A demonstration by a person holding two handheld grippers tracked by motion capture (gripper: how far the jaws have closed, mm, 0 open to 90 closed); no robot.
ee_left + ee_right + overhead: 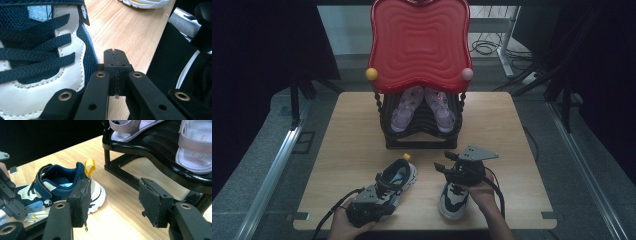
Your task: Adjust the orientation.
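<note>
Two navy and white sneakers lie on the wooden table. The left sneaker has a yellow heel loop and points toward the front edge. My left gripper rests at this shoe's laced front, and its jaws are shut with nothing between them, right beside the laces. My right gripper hovers over the heel end of the right sneaker. It stands open and empty, facing the left sneaker.
A black shoe rack with a red wavy top stands at the table's back middle. A pair of pink sandals sits on its lower shelf. Bare wood lies on either side of the rack.
</note>
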